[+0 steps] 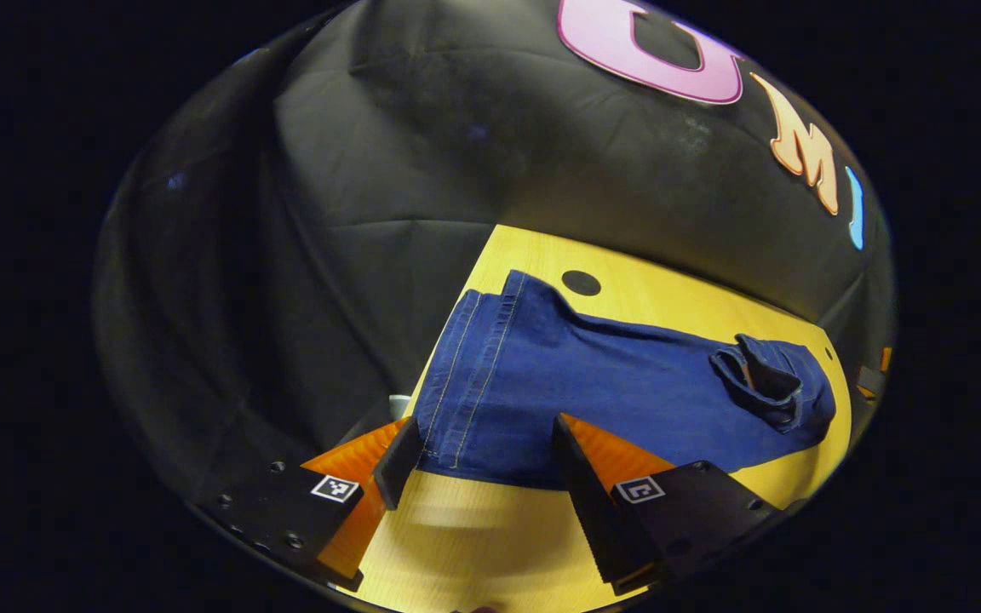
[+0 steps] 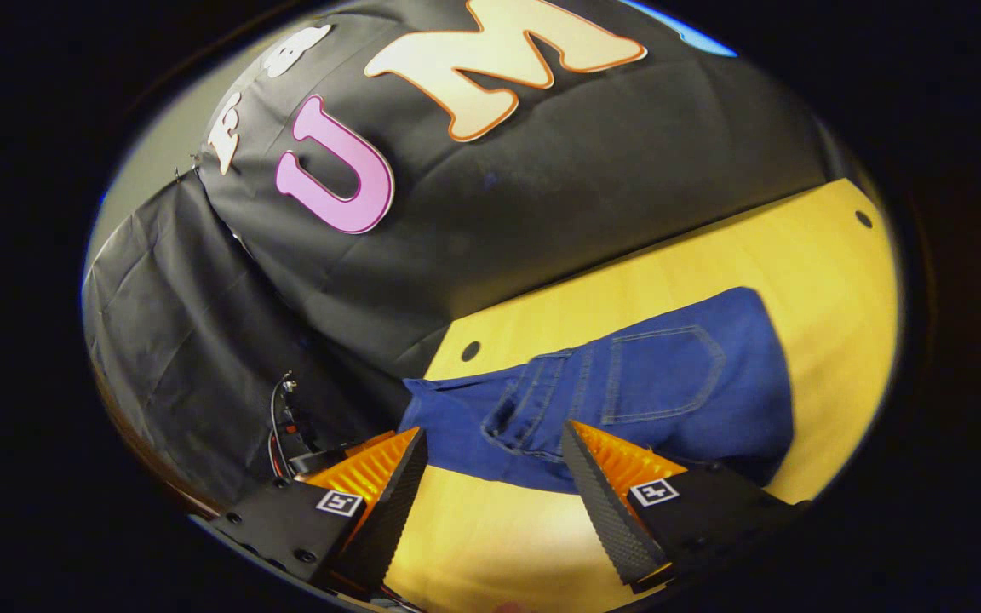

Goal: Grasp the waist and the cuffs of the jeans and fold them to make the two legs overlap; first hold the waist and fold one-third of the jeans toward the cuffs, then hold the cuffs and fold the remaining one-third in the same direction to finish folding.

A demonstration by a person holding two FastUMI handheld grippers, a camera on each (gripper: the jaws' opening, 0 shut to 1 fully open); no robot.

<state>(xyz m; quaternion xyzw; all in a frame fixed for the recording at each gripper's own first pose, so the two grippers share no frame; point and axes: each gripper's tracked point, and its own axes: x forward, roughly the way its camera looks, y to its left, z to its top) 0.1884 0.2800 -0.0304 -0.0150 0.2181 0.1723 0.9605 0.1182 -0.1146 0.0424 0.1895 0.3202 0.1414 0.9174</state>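
So the jeans point(image 1: 593, 383) are lying flat on a smooth, yellowish wooden surface point(image 1: 473, 536), stretched out lengthwise with the legs stacked on each other. Dark blue denim, kind of stiff looking, with pale contrast stitching.

From the left gripper view you're looking at the cuff end: the hem sits near the surface's edge next to the black cloth wall point(image 1: 354, 170), with double rows of stitching running along it. The waist is bunched up at the far end, with a loop of waistband sticking up. There's also a round black hole point(image 1: 581, 283) in the surface just beyond the denim. The left gripper point(image 1: 478, 451) has its fingers spread wide, one on each side of the cuff end, not pinching anything. The ridged inner faces are easy to see.

The right gripper view gives you the waist end instead: a back pocket point(image 2: 661, 375) outlined in stitching, belt loops and the waistband point(image 2: 524, 417) toward the fingers. Another small hole point(image 2: 471, 350) shows near the surface's back edge and one more point(image 2: 863, 218) by a far corner. The right gripper point(image 2: 495, 464) is wide open too, hovering right at the waistband, holding nothing. Some wires point(image 2: 282, 417) hang by the wall.
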